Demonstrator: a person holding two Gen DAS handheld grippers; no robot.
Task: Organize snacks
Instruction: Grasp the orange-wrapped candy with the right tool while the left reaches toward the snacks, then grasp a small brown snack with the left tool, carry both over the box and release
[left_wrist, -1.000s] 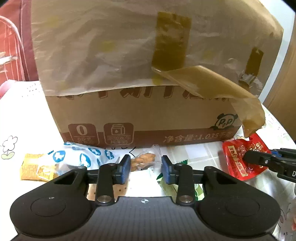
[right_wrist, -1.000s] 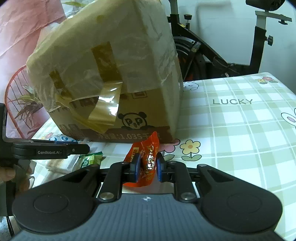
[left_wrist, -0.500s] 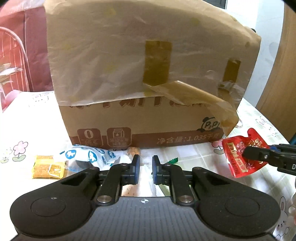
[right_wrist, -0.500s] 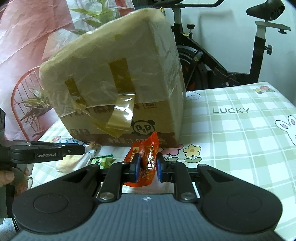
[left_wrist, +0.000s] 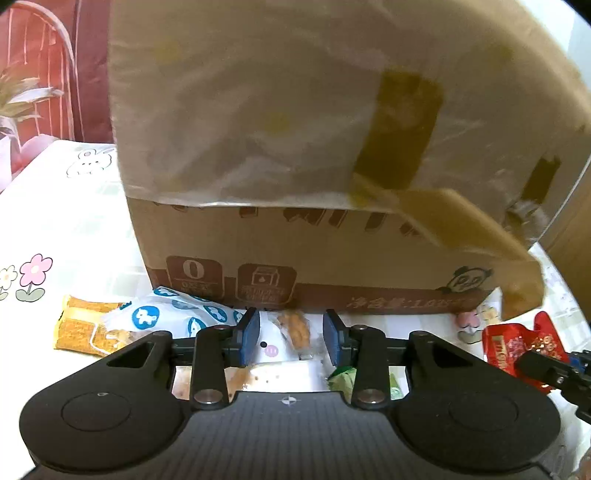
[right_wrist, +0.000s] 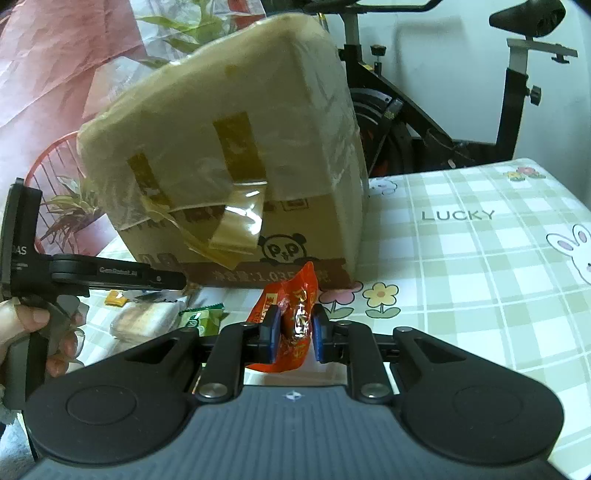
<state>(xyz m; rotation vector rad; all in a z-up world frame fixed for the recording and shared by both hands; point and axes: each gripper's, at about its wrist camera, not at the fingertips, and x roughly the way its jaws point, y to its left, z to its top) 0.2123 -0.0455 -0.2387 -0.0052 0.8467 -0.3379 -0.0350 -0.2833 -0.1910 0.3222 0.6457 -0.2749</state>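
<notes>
Right wrist view: the right gripper (right_wrist: 293, 338) pinches a red snack packet (right_wrist: 291, 306) at lower centre, in front of the cardboard box (right_wrist: 221, 158). In the left wrist view, the left gripper (left_wrist: 291, 334) is opening its jaws over a clear-wrapped snack (left_wrist: 293, 328) lying at the box's foot, pads not touching it.

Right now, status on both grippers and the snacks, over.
Right gripper shut on red snack packet. Left gripper opening, nothing gripped, clear-wrapped pastry beyond its fingers. Cardboard box close ahead.
</notes>
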